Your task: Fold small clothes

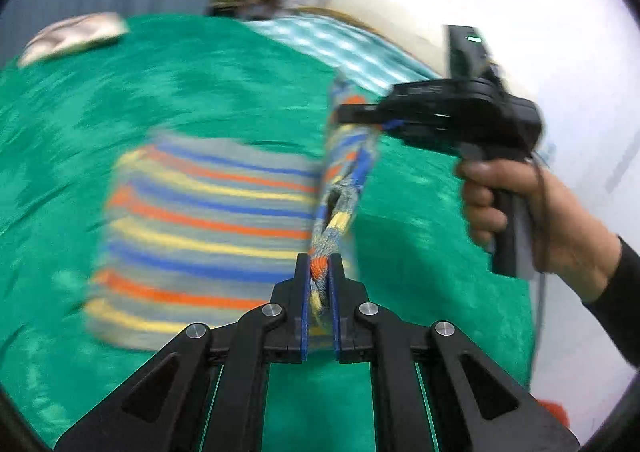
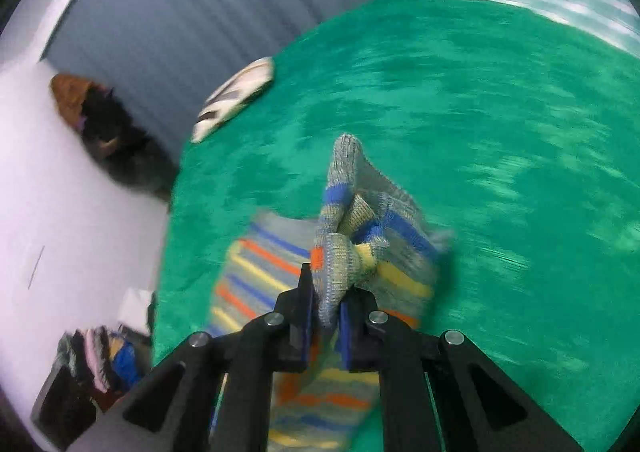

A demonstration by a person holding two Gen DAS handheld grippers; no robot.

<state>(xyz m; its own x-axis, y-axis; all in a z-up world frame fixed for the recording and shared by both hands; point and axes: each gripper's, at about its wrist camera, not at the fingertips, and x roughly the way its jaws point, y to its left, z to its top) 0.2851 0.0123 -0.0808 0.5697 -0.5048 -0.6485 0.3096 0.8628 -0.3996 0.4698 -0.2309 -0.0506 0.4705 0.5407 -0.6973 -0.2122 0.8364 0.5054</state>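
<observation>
Fold under way: garment point(image 1: 208, 220) edge lifted off blanket point(image 1: 120, 100).
Clamped by left gripper point(image 1: 319, 280) and right gripper point(image 2: 326, 292); next, likely carried across and laid flat.

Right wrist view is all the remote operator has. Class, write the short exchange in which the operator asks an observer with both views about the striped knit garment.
Operator: I see my fingers shut on a bunched edge. Where is the other gripper?
Observer: The left gripper is shut on another twisted part of the striped knit garment, nearer the person.
Operator: Is the cloth between the two grips slack?
Observer: It runs as a raised, twisted band from the left gripper up to the right gripper, above the green blanket.
Operator: Who holds my tool?
Observer: A hand in a dark sleeve grips its handle.
</observation>
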